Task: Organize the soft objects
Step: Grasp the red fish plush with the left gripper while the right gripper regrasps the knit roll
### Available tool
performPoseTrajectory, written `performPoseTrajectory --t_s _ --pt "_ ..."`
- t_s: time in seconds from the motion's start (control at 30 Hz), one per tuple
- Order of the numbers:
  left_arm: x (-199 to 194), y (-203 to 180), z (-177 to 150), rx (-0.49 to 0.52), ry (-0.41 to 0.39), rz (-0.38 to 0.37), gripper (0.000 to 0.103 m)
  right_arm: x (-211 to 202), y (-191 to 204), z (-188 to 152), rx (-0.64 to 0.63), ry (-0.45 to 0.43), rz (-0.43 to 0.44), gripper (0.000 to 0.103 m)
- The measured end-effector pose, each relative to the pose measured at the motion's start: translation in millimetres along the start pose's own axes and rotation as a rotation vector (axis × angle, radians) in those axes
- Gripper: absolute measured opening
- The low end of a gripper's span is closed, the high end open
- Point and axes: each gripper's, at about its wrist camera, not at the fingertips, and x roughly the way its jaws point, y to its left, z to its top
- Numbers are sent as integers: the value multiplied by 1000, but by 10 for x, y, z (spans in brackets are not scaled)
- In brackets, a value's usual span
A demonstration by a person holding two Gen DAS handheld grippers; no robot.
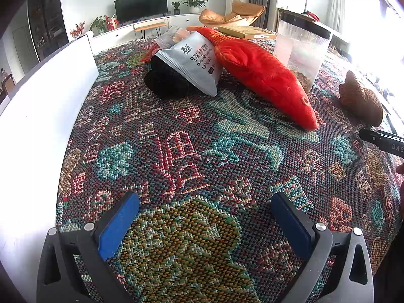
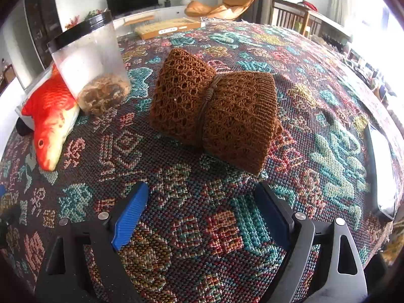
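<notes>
Ahead: rolled brown knitted bundle tied with cord (image 2: pixel 214 111) lies just beyond right gripper (image 2: pixel 202 202), long axis crosswise; jaws wide, empty. Left gripper (image 1: pixel 204 217) likewise gaping, farther off.

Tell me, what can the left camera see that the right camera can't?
Only the left view: a grey pouch on a black bundle, and the open left gripper. Only the right view: a chair and the open right gripper. Both: the red fish, the jar, the brown knit, the flat box and the TV.
</notes>
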Motion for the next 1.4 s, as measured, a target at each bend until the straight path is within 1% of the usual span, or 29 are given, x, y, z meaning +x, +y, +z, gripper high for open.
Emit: performPoseTrajectory --t_s 0.43,0.5,0.53,0.57,0.67,0.7,0.73,0.77,0.83,0.9,0.97,1.0,1.03,1.07,1.1,1.13,1.17,1.2,1.23,1.27,1.3,1.33,1.37,1.4 --pt "1 12 -7 0 1 3 103 1 2 -3 1 -1 1 89" --pt "-10 -20 35 -6 13 11 103 1 2 -4 1 -1 1 89" --pt "-18 -44 86 -24 32 19 103 2 2 -4 1 -1 1 89" --pt "-36 -64 152 -48 33 8 103 4 1 -4 1 -1 1 89" --pt "-207 -207 446 -108 -69 -110 103 4 2 -5 1 -1 2 89" --pt "-235 -302 554 -109 -88 -129 103 15 -4 16 3 -1 3 89" --pt "-221 -419 677 -96 -94 -132 103 16 -14 26 6 -1 7 89" --pt "-169 -537 797 -76 -93 -115 103 18 -37 38 14 -3 17 89" --pt "11 -740 997 -49 -73 -49 103 -13 -122 58 59 -14 66 89" --pt "278 -836 1140 -38 -49 22 103 -72 -291 56 148 -39 143 88" --pt "514 -896 1255 -29 -8 114 103 -205 -508 19 257 -93 200 88" --pt "595 -888 1287 -33 6 131 103 -285 -611 -1 300 -121 229 88" --pt "632 -852 1307 -48 7 96 102 -345 -701 -10 335 -133 259 88" --pt "637 -801 1315 -74 -1 45 100 -380 -755 10 346 -129 278 89" --pt "626 -752 1311 -97 -9 -15 82 -388 -764 68 333 -115 279 89" --pt "610 -699 1301 -116 -10 -80 56 -368 -757 151 309 -96 273 89" --pt "589 -661 1284 -135 -7 -137 46 -330 -742 252 287 -82 267 89" --pt "548 -648 1263 -142 -12 -141 38 -270 -719 355 273 -65 263 89" --pt "484 -626 1244 -135 -22 -140 32 -174 -682 455 264 -36 261 89" --pt "415 -612 1226 -126 -29 -152 30 -47 -619 525 252 11 266 90" --pt "325 -587 1197 -122 -37 -171 29 114 -565 607 235 77 276 88" --pt "212 -568 1157 -118 -50 -187 28 253 -574 640 224 128 310 84" --pt "83 -564 1115 -113 -68 -200 28 242 -607 671 223 91 292 69" --pt "-39 -542 1074 -110 -89 -208 27 228 -630 694 222 82 312 66"
